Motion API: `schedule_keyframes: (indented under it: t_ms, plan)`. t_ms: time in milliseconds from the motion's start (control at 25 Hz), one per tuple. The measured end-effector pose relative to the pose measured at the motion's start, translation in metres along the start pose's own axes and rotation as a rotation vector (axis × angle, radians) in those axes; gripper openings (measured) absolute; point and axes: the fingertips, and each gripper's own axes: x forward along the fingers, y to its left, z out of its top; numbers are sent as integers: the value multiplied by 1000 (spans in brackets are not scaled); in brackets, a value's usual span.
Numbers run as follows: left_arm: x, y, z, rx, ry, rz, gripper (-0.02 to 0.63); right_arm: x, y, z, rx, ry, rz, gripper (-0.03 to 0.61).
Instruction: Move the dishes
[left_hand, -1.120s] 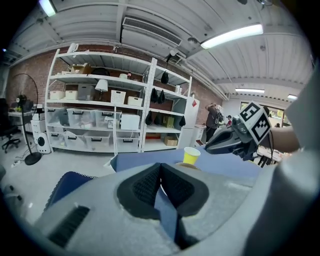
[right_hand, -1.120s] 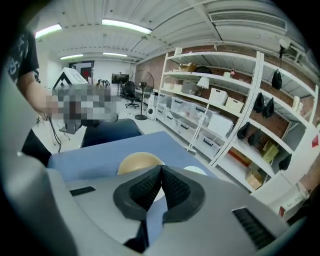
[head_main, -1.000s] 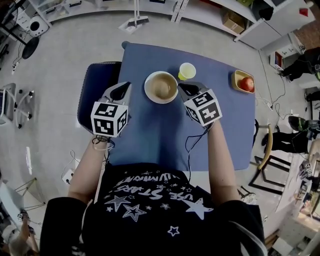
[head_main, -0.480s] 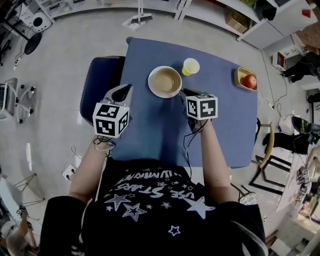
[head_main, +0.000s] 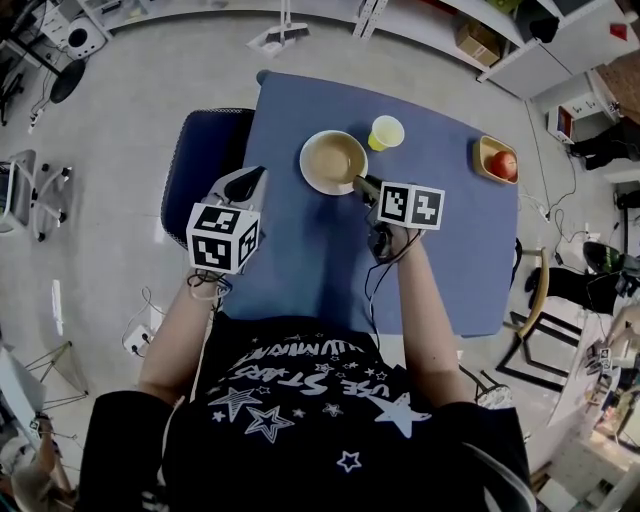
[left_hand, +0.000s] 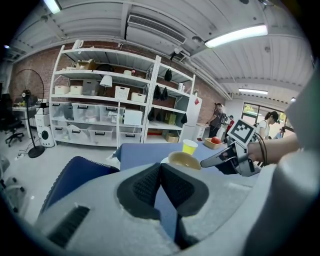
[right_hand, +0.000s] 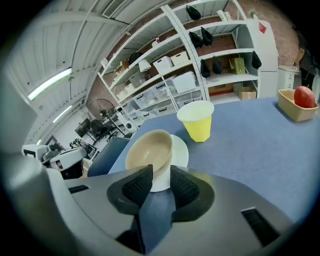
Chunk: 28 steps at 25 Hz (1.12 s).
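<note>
Dishes status: 0 moved, as far as I can judge. Bowl (head_main: 333, 162) sits on the white plate (right_hand: 181, 150) toward the far side of the blue table (head_main: 300, 260). Yellow cup (head_main: 386, 132) stands just beside it at 1 o'clock, apart from it. Tray (head_main: 483, 150) with an apple (head_main: 503, 166) is at 3 o'clock, near the table's right edge.

Right gripper (head_main: 362, 185) is at the bowl's 5 o'clock side. Its jaws are parted, with the bowl's near wall at their mouth, and I judge nothing is clenched yet. Left gripper (head_main: 247, 180) hangs over the table's left edge, at 9 o'clock from the bowl. Its pads are pressed together on nothing.

Remaining: grasp, lift and set down every dish.

Clearances: the near half of the table is bare and gives open room at 6 o'clock. The cup crowds any move toward 1 o'clock. A chair (head_main: 200, 170) stands against the left edge.
</note>
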Motion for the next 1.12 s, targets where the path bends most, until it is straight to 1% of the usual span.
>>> schedule_keyframes:
  t_ms: [200,360,520,600,640,680,880,1120]
  plan:
    - [2,-2,1,-2,7,-4,20,-1,9,8,75,-9,37,132]
    - [5,0,-1,-4,13,-3,20,10,5,8,94,12,7,135]
    - [8,5,-3,-2,20,-7,20,19,7,10,101,12,-5,86]
    - [8,6,-4,-3,23,-9,20,21,6,11,107,19,-26,38]
    - [9,6,-4,-4,24,-9,20,22,6,11,104,26,-35,19]
    - [10,6,-4,-6,25,-9,20,22,7,11,97,33,-41,15]
    - [9,4,-5,-8,22,-11,20,21,12,18,83,10,-55,8]
    - [3,16,1,-5,3,1,20,25,30,38,24,-4,-63,8]
